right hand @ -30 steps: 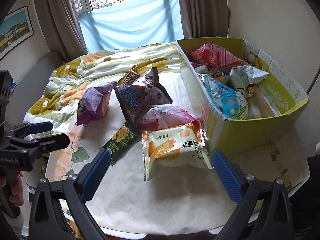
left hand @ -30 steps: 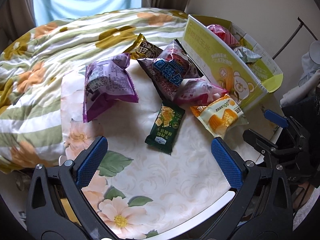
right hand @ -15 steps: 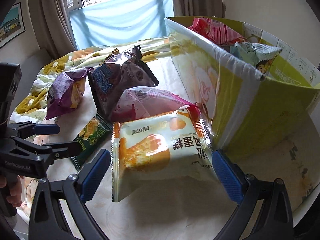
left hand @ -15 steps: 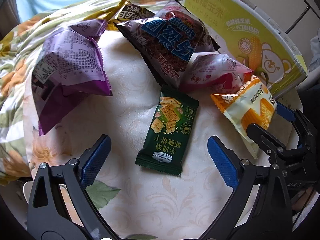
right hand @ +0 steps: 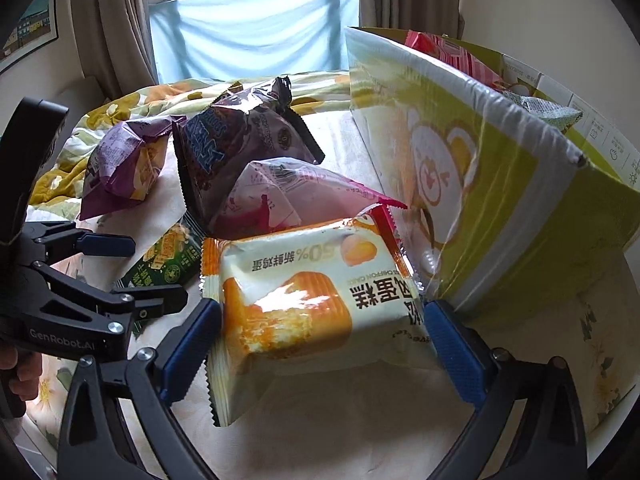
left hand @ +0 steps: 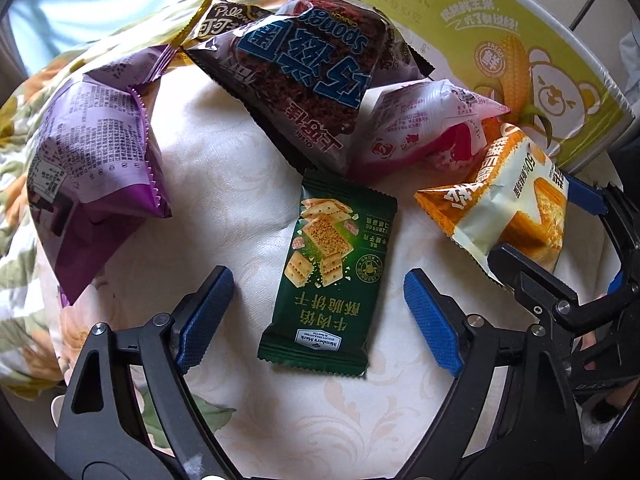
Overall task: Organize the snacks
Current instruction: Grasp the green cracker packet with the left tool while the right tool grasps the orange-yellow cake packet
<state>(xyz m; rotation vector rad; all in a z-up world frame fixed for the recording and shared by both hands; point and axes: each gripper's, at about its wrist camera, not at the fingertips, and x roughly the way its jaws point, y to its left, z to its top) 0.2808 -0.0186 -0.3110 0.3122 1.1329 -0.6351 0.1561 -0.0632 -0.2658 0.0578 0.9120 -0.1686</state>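
1. The left gripper (left hand: 316,312) hangs low over the bench (left hand: 360,412) with its jaws spread wide, the green cracker packet (left hand: 332,276) lying flat between them and neither pad touching it.
2. The right gripper (right hand: 320,348) also has its jaws spread, one on each side of the orange cake packet (right hand: 304,300), which rests just beside the wall of the yellow box (right hand: 500,184).
3. In the left wrist view the other snacks crowd the far side: a purple bag (left hand: 92,168) at 10 o'clock, a brown chocolate bag (left hand: 308,60) at 12 o'clock and a pink bag (left hand: 420,124) at 1 o'clock, the pink one touching the cake packet.
4. The box already holds some packets, so my judgement is that both hands are about to pick up and the sorting is partly done.
5. To grip the cracker packet well, lower the left jaws until the pads flank its long edges near the middle, then close gently; it is thin and slippery, so a pinch near one end would let it droop or slide out.
6. The cake packet is puffy; squeeze only enough to hold it and lift straight up, to clear the box wall and the pink bag at 11 o'clock in the right wrist view.
7. The two grippers are near each other, so move one at a time.
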